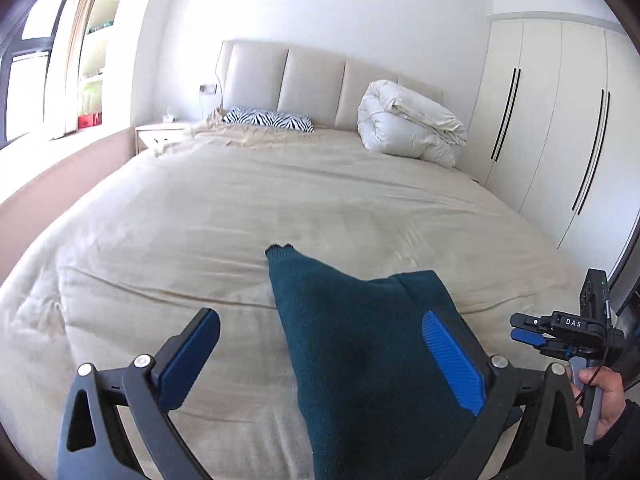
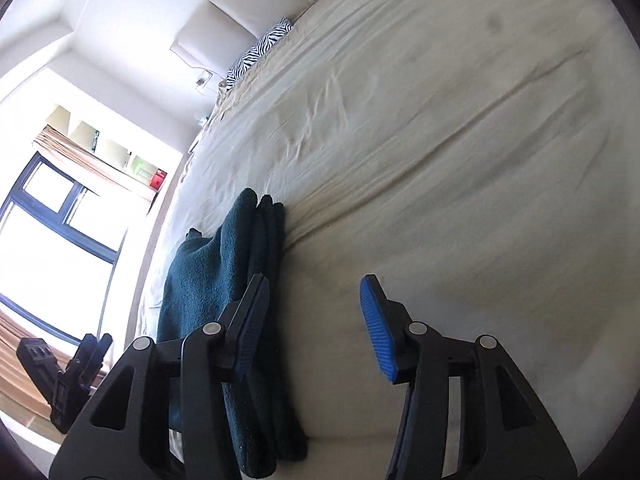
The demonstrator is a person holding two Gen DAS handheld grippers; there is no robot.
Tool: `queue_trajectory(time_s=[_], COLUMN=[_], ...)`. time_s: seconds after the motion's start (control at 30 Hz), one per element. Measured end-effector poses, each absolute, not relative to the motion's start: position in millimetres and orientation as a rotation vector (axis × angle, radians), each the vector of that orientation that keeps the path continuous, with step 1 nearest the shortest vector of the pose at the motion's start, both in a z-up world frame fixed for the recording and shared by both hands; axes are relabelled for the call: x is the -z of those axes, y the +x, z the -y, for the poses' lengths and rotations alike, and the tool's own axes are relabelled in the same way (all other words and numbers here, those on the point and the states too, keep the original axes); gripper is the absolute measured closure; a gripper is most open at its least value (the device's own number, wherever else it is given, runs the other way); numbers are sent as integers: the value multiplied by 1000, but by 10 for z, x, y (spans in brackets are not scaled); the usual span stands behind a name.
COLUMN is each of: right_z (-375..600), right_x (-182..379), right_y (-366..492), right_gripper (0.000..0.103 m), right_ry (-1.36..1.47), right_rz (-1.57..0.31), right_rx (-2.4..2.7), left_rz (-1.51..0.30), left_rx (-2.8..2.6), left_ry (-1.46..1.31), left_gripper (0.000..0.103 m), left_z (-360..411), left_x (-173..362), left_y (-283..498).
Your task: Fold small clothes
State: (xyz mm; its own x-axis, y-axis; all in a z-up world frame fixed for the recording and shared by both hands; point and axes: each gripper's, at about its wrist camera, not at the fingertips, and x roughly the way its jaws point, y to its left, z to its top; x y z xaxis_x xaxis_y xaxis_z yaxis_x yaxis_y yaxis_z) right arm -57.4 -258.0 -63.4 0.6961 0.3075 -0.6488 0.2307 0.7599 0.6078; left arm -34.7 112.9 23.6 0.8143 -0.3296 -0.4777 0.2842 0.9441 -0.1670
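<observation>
A dark teal knit garment (image 1: 352, 344) lies folded lengthwise on the beige bed (image 1: 240, 208), one sleeve end pointing toward the headboard. My left gripper (image 1: 320, 344) is open just above it; the cloth runs between the fingers and against the right pad (image 1: 452, 360), not pinched. In the right wrist view the garment (image 2: 224, 280) lies as a layered strip at the left. My right gripper (image 2: 316, 320) is open, tilted sideways, its left finger (image 2: 250, 320) over the garment's edge, its right finger over bare bedcover. The right gripper also shows in the left wrist view (image 1: 532, 330), its jaws close together there.
A zebra-print pillow (image 1: 268, 119) and a rolled white duvet (image 1: 412, 124) lie by the padded headboard (image 1: 312, 84). A white wardrobe (image 1: 560, 120) stands to the right. A nightstand (image 1: 160, 136), shelves and a window are to the left.
</observation>
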Motion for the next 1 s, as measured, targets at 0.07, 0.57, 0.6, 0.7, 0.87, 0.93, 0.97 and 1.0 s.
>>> queue_trajectory(time_s=[0.07,0.57,0.6,0.7,0.87,0.93,0.97,1.0], right_z=[2492,1807,1780,1683,1520,1447,1394,1348], right_x=[352,-1695,-1692,-1540,-1006,-820,-736,-695], right_y=[-729,-1738,-1720,-1638,-1594,-1625,-1663,-1669], right_gripper=[43,0,0,0,0,0,0,0], right_ry=[616,155,157,163,186,165,143,121], right_rz=[-752,-200,-242,-385,-574,-621,-635,-640], right_rx=[20,135,113,100,117,120,124,125], left_rz=[-444,-300,-353,-517,-693,-721,-726,-730], left_rx=[290,91,79,51,93,102,101,98], left_ry=[-47,59,48,44,20,19,22,25], left_gripper=[0,0,0,0,0,0,0,0], left_z=[-1045,-814,-811,-765,-699,-670,-663,-650], left_x=[-472,-1213,-1125,-790,-413,-343,-322,-304], left_y=[-469,-1070,-1013,-859,-725,-744,-751,-773])
